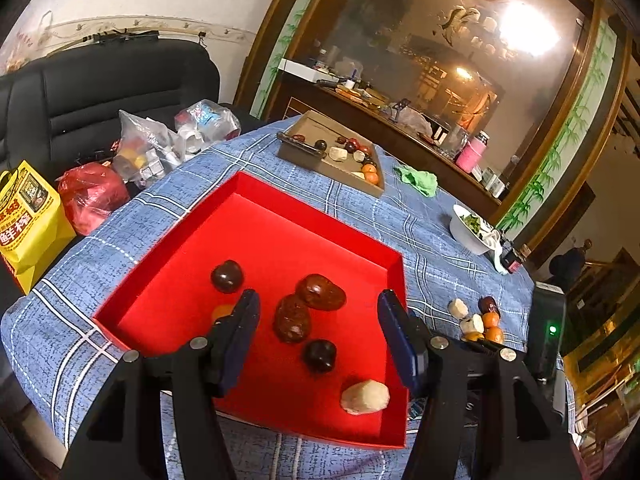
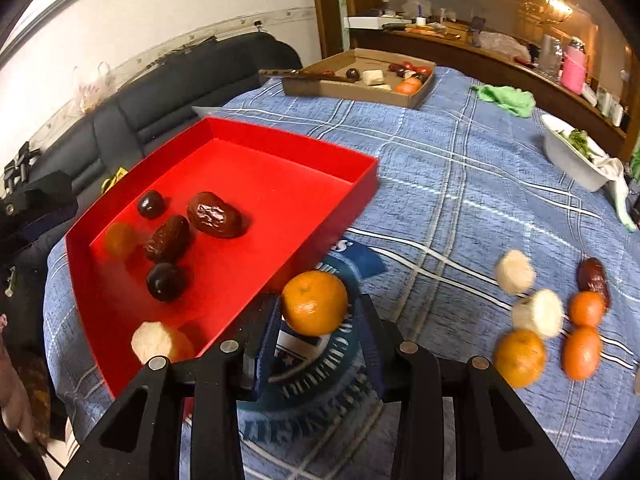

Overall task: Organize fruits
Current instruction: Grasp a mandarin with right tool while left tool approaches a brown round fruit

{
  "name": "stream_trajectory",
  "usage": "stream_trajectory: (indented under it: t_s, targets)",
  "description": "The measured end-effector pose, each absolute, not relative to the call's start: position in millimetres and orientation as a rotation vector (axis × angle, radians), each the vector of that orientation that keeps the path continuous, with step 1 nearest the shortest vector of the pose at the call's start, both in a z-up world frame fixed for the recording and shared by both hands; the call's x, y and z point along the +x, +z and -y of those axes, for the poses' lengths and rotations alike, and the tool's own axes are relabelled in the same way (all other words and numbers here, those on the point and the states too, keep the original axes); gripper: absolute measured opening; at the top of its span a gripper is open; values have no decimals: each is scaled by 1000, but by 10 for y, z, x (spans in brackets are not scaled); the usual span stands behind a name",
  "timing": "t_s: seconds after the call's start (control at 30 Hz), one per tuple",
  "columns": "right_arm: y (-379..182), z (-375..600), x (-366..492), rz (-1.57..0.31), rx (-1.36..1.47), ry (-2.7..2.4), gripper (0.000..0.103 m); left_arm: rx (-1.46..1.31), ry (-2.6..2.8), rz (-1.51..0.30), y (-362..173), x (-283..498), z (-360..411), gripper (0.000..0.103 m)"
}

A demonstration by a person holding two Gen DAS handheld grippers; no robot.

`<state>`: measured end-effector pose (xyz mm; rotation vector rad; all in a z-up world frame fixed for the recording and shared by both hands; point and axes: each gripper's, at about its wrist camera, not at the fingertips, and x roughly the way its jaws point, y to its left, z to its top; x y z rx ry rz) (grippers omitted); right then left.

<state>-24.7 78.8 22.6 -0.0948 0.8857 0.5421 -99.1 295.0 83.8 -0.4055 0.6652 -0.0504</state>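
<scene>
Black gripper arms fill the bottom of both views. Between the blue pads of the right gripper [image 2: 318, 322] sits a tangerine [image 2: 314, 303], pinched on both sides and held just outside the near right wall of the red tray [image 2: 360, 184]. The left gripper [image 1: 319, 334] hangs above the tray with its jaws well apart and nothing between them. Inside the tray lie two wrinkled dates [image 2: 215, 215], two dark round fruits [image 2: 165, 281], a pale peeled piece [image 2: 154, 342] by the near wall and a blurred orange fruit [image 2: 119, 239]. More fruit waits on the blue cloth [image 2: 460, 184] well right of the tray. The step in hand looks like carrying the tangerine in; next it must clear the wall, then be let go over bare floor.
</scene>
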Motion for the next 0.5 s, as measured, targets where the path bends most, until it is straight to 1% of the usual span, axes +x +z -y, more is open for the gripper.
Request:
stream_trajectory:
  t_s: [0.27,0.3,0.5]
  targets:
    - [188,-747,-192,-903,-39,557,42,-377,-76,-691,790,-928,-2758,60]
    - [181,-752,-197,-905,-39,558,40,-374,-76,-694,783,-926,-2738,60]
    - [202,-655,-241,-914,6,559,39,-351,-88,-714,795,-910,-2611,60]
